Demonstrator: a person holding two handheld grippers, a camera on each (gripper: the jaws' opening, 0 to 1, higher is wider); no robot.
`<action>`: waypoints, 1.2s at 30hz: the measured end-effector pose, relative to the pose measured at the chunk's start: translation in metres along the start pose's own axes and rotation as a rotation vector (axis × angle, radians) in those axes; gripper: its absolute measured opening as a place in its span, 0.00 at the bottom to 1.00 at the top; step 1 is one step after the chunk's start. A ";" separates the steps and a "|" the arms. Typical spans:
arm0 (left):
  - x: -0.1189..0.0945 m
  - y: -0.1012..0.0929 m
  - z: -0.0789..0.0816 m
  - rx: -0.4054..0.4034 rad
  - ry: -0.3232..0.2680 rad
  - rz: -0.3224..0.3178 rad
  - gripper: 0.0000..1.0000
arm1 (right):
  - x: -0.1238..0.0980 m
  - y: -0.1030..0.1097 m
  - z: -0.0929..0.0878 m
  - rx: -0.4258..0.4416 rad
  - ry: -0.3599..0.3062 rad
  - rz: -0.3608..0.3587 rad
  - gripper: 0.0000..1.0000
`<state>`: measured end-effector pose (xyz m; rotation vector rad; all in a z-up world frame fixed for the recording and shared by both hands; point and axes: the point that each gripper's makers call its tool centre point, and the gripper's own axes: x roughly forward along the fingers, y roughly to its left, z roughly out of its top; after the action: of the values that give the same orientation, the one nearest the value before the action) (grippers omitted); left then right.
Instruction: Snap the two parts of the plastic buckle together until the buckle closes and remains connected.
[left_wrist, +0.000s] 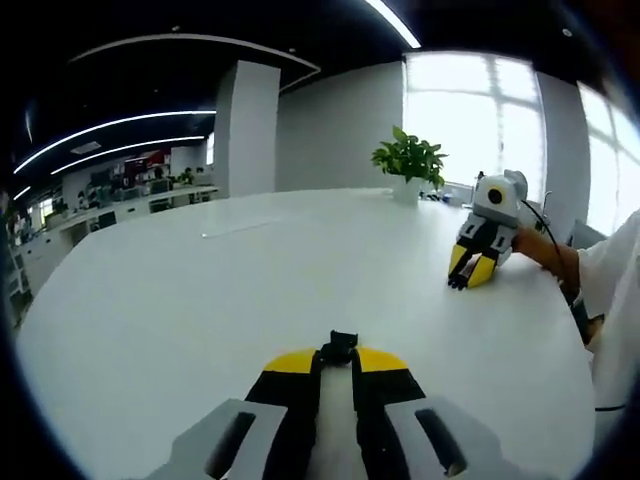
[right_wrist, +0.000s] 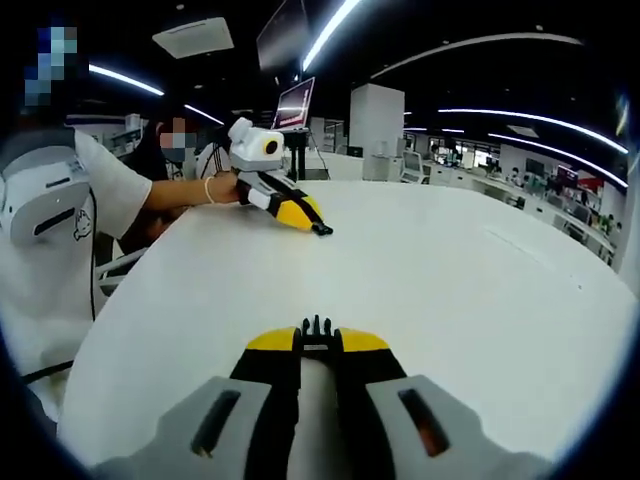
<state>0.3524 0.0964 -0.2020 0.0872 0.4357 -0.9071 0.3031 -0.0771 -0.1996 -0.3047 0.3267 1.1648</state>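
Item: left gripper (left_wrist: 340, 352) pinching one black buckle half (left_wrist: 343, 346) at closed tips, right gripper (right_wrist: 316, 338) clamping the pronged half (right_wrist: 317, 327) likewise, both hovering well apart over the white table (left_wrist: 200, 300), awaiting alignment and pressing together.

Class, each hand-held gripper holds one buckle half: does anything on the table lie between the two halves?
Nothing visible does. Bare white table separates the left hand-held gripper's buckle part from the right one's; the potted plant stands off behind.

White table (left_wrist: 200, 300) w/ potted plant (left_wrist: 408, 165) at far edge.
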 end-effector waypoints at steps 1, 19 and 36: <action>0.000 -0.001 0.000 0.002 0.000 0.001 0.11 | 0.000 -0.001 0.000 0.001 -0.002 0.002 0.12; -0.001 -0.010 -0.005 0.116 -0.008 0.002 0.36 | -0.001 -0.004 0.002 -0.038 -0.010 0.005 0.21; -0.007 -0.014 0.008 0.215 0.088 -0.070 0.41 | -0.010 0.003 0.011 -0.065 -0.040 -0.017 0.25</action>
<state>0.3404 0.0904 -0.1902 0.3113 0.4236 -1.0197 0.2977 -0.0801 -0.1852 -0.3398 0.2516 1.1643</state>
